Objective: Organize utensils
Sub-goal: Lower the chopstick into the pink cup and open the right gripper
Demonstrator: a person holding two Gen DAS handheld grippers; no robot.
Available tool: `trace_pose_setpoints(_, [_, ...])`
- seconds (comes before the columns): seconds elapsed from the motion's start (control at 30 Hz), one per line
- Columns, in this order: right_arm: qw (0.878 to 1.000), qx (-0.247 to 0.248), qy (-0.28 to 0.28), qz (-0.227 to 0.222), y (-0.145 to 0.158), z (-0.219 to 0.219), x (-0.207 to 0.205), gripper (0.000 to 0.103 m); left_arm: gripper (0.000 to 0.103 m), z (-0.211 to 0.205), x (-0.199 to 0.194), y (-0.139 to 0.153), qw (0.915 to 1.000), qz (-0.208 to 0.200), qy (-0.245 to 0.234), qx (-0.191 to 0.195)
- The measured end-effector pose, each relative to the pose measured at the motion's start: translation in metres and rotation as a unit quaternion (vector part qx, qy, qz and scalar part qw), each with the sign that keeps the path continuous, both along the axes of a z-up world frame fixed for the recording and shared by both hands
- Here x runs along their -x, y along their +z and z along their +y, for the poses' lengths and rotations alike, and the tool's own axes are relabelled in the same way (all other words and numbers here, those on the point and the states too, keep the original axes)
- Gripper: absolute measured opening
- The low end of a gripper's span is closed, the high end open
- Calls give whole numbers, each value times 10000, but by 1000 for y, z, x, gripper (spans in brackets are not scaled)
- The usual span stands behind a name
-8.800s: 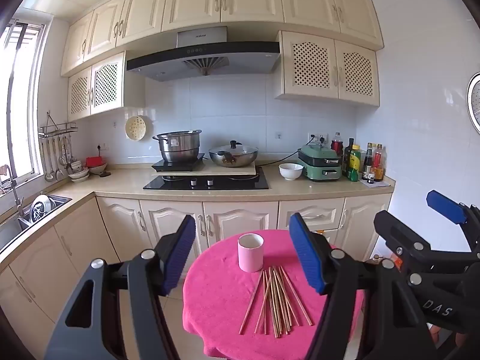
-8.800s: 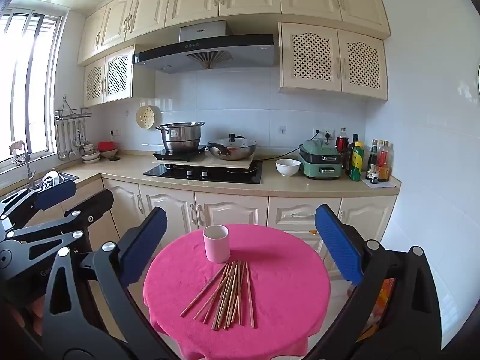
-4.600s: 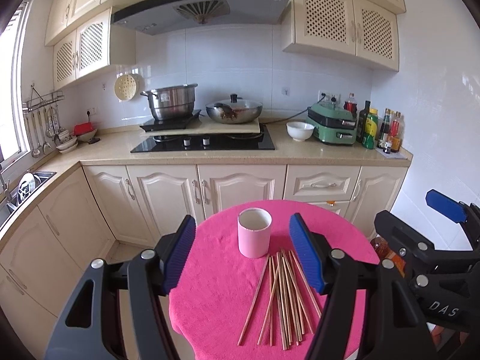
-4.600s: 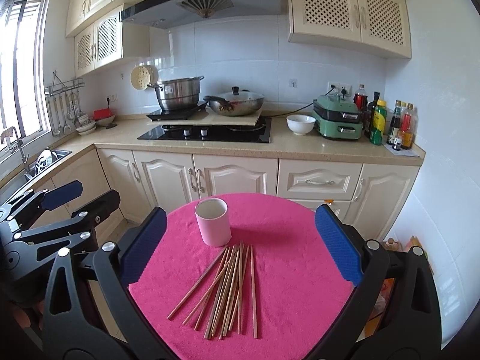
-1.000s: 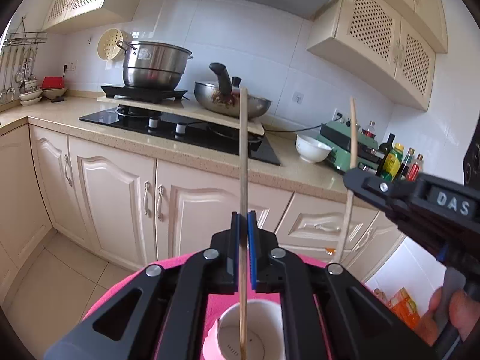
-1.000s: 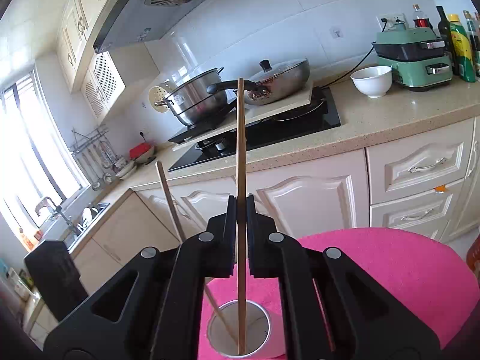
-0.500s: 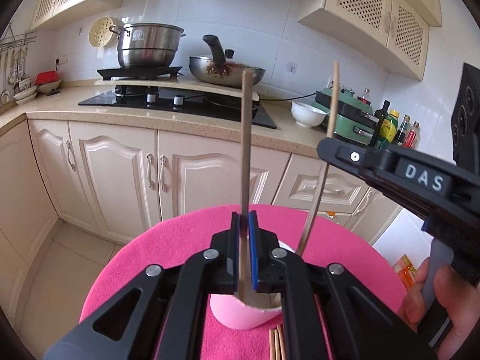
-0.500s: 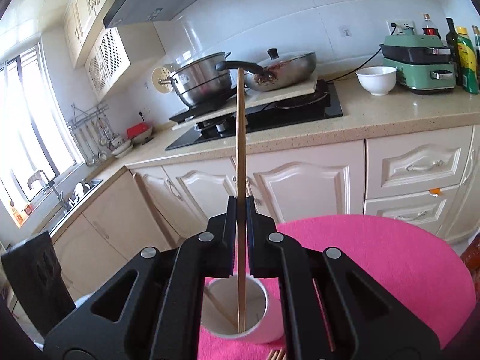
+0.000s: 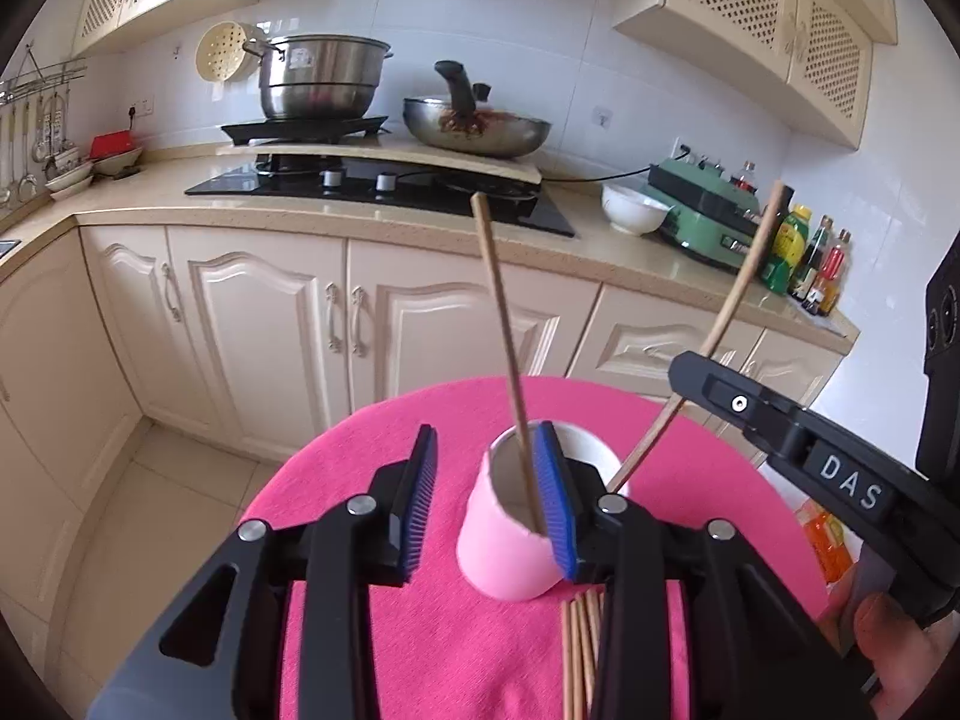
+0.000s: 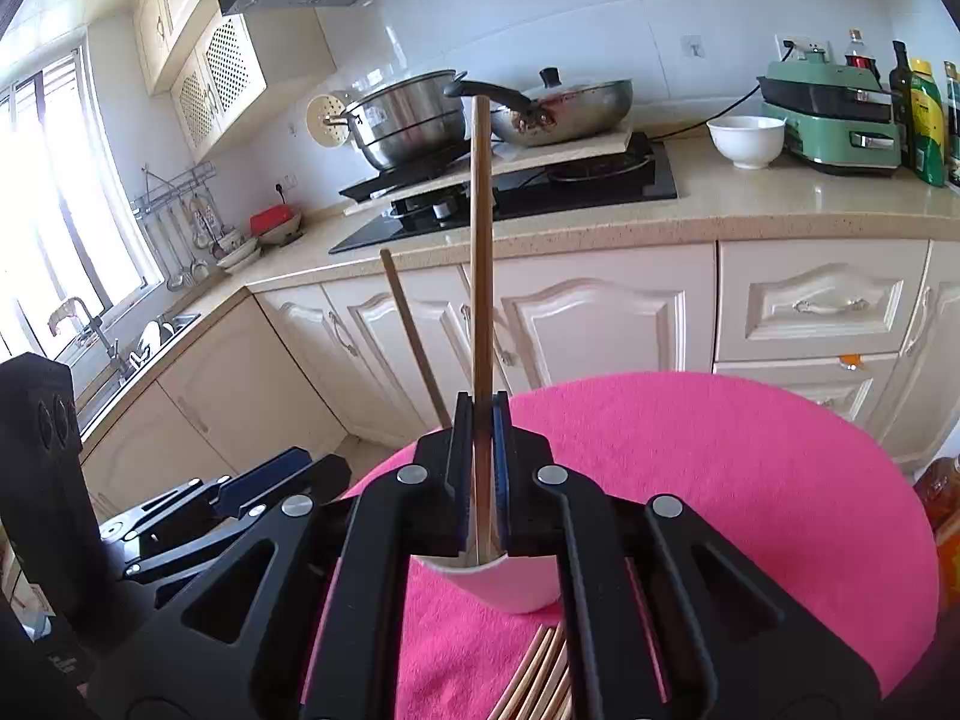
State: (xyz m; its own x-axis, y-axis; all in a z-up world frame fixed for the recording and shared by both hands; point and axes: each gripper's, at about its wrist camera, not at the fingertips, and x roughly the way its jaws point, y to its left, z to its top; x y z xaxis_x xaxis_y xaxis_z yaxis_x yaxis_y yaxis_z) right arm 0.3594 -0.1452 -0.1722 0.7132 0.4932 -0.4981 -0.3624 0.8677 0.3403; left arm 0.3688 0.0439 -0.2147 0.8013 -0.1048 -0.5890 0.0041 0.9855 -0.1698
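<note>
One pink cup (image 9: 510,534) lower centre on pink table (image 9: 372,630); two chopsticks standing in it, several more flat below, count unclear. Left gripper (image 9: 489,498) about half open, opening, freed chopstick (image 9: 504,336) leaning by right pad. Right gripper (image 10: 480,462) clamped shut on second chopstick (image 10: 481,240), tip in cup.

Left gripper (image 9: 487,501) jaws are opening; right gripper (image 10: 478,468) jaws are clamped, both angled downward.
</note>
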Motion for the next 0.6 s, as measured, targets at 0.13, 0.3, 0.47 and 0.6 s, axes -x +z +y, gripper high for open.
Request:
trace_pose_setpoints(0.13, [9999,57,23,106,-4,3,6,8,33,5,8,-3,9999,149,36,-61])
trace_pose_setpoints(0.3, [9999,80,-94,117,-3,0,16,31,33,7,19,-8,9994,338,-18,-90])
trace_pose_setpoints(0.47, [9997,168,-187,-61,7,-7,32,52,34,0,32,-16,9980,583,-203,-112])
trace_pose_setpoints(0.6, [9988,286,-368,-134,13,-23,48,52,33,-13,42,-26,9953,834,-476,-112])
